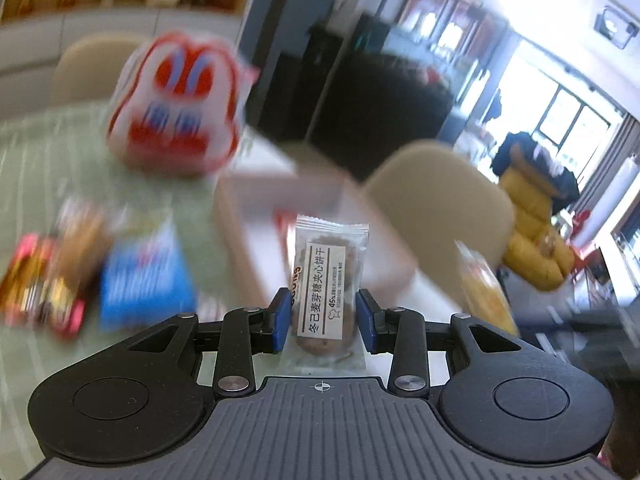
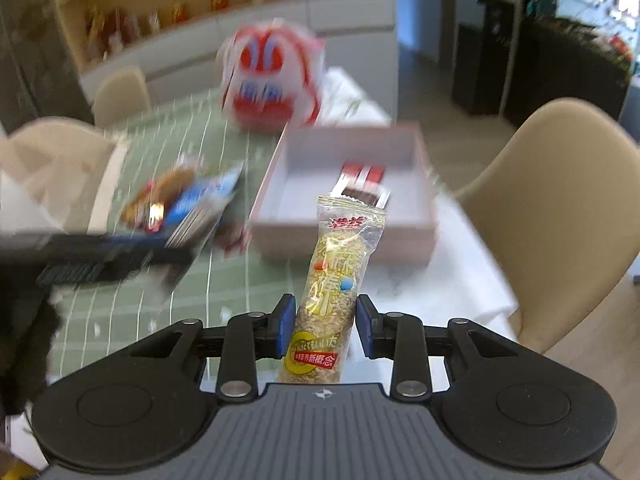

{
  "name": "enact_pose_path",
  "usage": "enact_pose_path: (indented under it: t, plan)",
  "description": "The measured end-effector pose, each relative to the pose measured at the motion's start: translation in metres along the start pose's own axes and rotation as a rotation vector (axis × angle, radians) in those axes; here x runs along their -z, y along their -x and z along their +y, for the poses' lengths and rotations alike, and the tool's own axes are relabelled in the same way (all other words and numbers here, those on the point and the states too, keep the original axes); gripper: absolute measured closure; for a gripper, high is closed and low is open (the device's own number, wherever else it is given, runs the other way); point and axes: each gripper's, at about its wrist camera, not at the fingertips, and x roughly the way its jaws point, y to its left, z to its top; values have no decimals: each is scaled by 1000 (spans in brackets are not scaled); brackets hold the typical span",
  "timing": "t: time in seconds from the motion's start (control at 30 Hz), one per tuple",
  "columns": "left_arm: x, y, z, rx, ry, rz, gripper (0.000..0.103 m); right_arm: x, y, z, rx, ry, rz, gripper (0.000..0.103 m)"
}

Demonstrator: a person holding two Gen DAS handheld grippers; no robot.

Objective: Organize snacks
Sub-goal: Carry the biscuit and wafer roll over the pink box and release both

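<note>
My left gripper [image 1: 323,322] is shut on a clear-wrapped biscuit packet [image 1: 326,272] with a white label, held upright above the table. My right gripper [image 2: 324,326] is shut on a long sesame bar [image 2: 336,264] in a clear wrapper, also lifted off the table. Beyond both stands an open pale pink box [image 2: 400,148], blurred in the left wrist view [image 1: 256,216]. A red and white packet [image 2: 362,184] lies inside it. To its left lies a loose pile of snacks with a blue packet [image 1: 146,280] [image 2: 204,200] on top.
A big red and white bag [image 1: 176,108] [image 2: 272,80] stands at the back of the green checked tablecloth [image 2: 132,312]. A beige chair [image 2: 560,208] is close to the table's right edge. A dark blurred shape [image 2: 100,256] sits low at the left of the right wrist view.
</note>
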Motion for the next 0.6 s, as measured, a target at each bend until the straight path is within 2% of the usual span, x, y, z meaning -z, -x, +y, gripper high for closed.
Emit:
enact_pose_path:
  t: [0.13,0.23,0.27,0.33,0.4,0.5,0.6]
  plan:
    - [-43,-68,6,-3,49,-48,61,-2,10,-9,34,6,-40,71]
    - [-48,-127,22,-60,125,42,61,2,11,-18,53,14,-46,71]
    - [-46,-135,27,-60,165,29,61,4,11,-21,59,18,-49,71]
    - [-42,-137,29,-72,195,-7,61,4,10,-31,72,18,-53,71]
    - [-39,-126,26,-90,201,-11,61,-1,5,-43,68,6,-58,71]
    - [-27,-94,21,-77,220,16,61,-18,-9,-57,41,7,-70,71]
    - [2,-61,11,-56,226,72,61,-52,-35,-65,-30,-2,-74,71]
